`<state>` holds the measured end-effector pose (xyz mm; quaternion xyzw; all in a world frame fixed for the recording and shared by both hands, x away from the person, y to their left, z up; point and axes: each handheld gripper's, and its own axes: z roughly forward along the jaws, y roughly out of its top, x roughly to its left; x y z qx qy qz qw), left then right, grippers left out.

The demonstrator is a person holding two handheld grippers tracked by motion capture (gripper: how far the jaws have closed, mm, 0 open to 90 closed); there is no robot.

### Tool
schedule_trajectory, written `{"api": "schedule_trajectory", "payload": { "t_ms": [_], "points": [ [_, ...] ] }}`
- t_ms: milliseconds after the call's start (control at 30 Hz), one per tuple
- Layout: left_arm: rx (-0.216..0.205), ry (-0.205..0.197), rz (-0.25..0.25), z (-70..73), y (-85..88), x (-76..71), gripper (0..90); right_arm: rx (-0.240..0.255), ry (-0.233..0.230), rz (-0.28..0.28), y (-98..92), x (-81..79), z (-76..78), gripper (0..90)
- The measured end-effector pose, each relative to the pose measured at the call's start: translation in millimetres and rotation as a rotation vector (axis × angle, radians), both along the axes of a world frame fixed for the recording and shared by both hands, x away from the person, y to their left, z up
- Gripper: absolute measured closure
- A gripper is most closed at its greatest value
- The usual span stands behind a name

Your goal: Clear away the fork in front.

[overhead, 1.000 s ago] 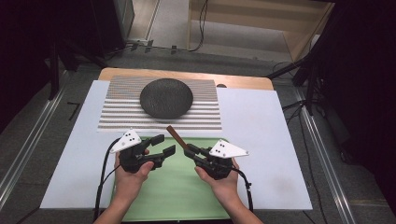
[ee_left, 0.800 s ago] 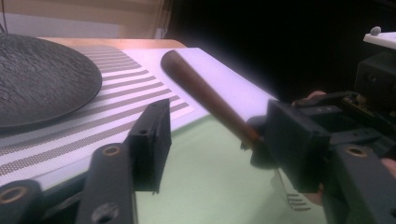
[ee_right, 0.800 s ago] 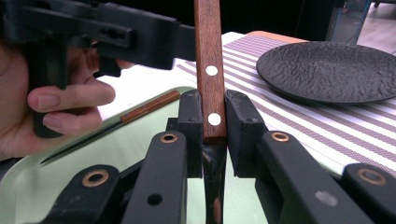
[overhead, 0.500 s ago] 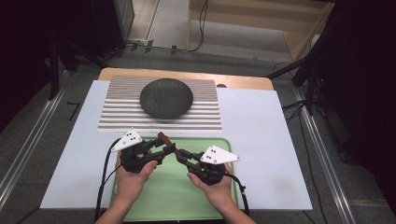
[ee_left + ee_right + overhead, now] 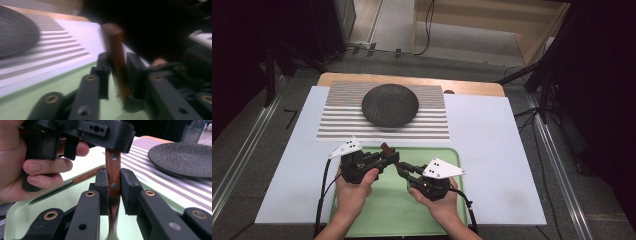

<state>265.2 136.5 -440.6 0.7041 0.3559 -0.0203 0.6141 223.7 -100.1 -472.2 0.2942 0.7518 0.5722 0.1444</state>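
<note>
While both hands were holding their grippers a little apart one second ago, the two grippers are now meeting over the far part of the green tray (image 5: 362, 220), and both are gripping the same utensil. The left gripper (image 5: 393, 159) is pointing to the right and the right gripper (image 5: 401, 170) is pointing up-left, so their tips are almost touching. Before, only the right gripper was carrying the utensil with its brown handle sticking out toward the striped mat (image 5: 337, 122); now this handle (image 5: 386, 148) is standing between the two grippers.

In the right gripper view, the jaws of the right gripper (image 5: 114, 186) are clamping the wooden handle (image 5: 113, 170) near its lower rivet, where the metal part is beginning, and the left gripper (image 5: 113, 146) is holding the same handle higher up, with the fingers (image 5: 47, 166) of the left hand beside it. In the left gripper view, the left gripper (image 5: 117, 72) is closing its jaws on the brown handle (image 5: 115, 57), which is rising upright and blurred.

The working end of the utensil is cut off at the bottom of the right gripper view, so I cannot tell which kind it is. Another long utensil (image 5: 82, 177) with a brown handle is lying on the tray behind; its dark blade part is partly hidden by the hand. The dark plate (image 5: 390, 105) is resting on the striped mat, well apart from the grippers.
</note>
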Motion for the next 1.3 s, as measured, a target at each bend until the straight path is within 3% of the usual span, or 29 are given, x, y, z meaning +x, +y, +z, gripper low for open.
{"api": "schedule_trajectory", "payload": {
  "t_ms": [100, 233, 500, 633, 767, 933, 1300],
  "points": [
    [-0.017, 0.015, -0.018, -1.9, 5.9, 4.4, 78.8, 0.000, -0.010, -0.002, -1.1, -0.1, 0.3, 73.8],
    [-0.028, 0.020, -0.008, -2.5, 14.5, 7.6, 79.4, 0.002, -0.034, -0.001, -8.2, 0.7, 1.8, 59.6],
    [-0.030, -0.005, -0.002, 1.4, 25.3, 7.1, 80.0, 0.021, -0.029, -0.081, -32.1, 8.2, 5.0, 35.2],
    [-0.025, -0.013, -0.003, 2.9, 30.0, 5.5, 80.1, -0.005, -0.019, -0.134, -44.8, 11.7, 6.8, 13.2],
    [-0.011, -0.021, -0.004, 4.0, 33.2, 2.8, 80.2, 0.006, -0.008, -0.147, -58.8, 15.7, 6.8, 1.5],
    [-0.006, -0.021, -0.013, 3.7, 37.7, -0.3, 80.2, 0.012, -0.008, -0.172, -75.4, 18.8, 6.7, 0.0],
    [-0.024, -0.017, -0.020, 4.3, 57.9, -4.8, 80.3, -0.042, -0.033, -0.281, -114.5, 16.8, 1.9, 0.0]
  ]
}}
